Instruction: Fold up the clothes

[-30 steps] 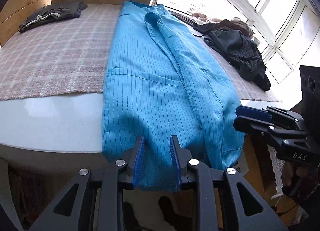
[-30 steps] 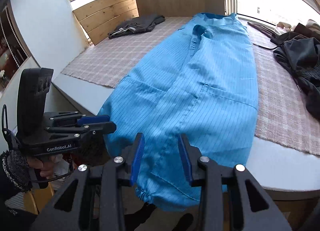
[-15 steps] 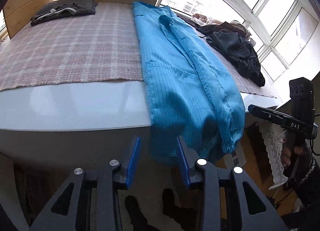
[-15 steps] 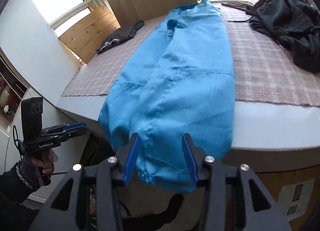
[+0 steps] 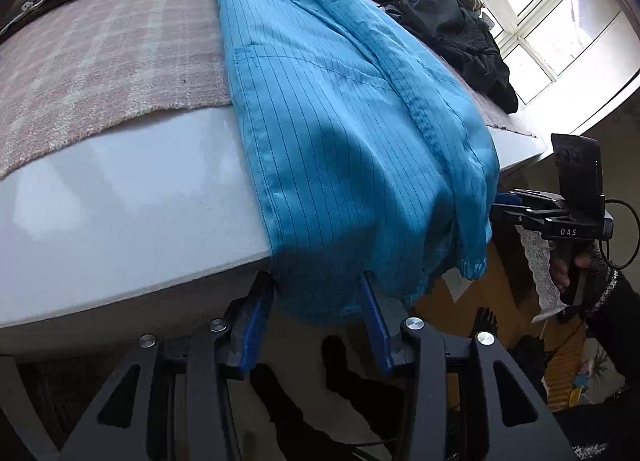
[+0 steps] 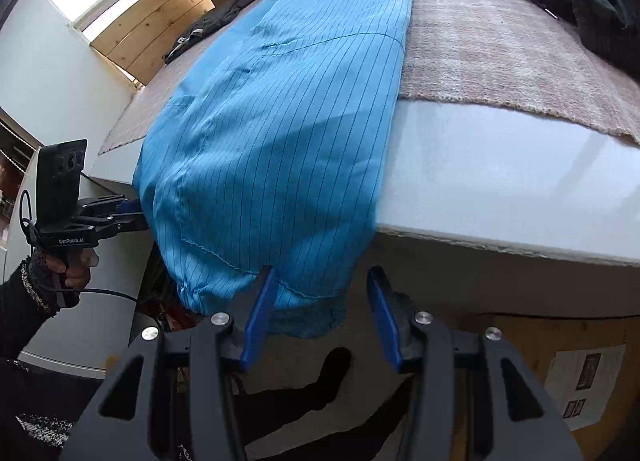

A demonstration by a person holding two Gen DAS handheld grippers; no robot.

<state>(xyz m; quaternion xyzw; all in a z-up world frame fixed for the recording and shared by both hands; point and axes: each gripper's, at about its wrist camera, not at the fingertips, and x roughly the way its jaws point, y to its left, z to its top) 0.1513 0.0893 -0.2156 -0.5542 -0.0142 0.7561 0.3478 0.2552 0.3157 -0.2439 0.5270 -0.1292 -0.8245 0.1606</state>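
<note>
Pinstriped blue garment [image 5: 340,133] drapes the table edge [image 5: 140,221]; both tongs [image 5: 316,317] [image 6: 320,309] gape apart.

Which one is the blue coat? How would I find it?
Look at the white table with the pinkish checked mat. The blue coat lies lengthwise down its middle, hem hanging over the near edge. It is the only bright, pinstriped garment; the others are dark.

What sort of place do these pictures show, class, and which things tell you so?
Probably a room in a home: a wide bay window, a raised platform with a checked mat, and clothes like the blue garment laid out.
</note>
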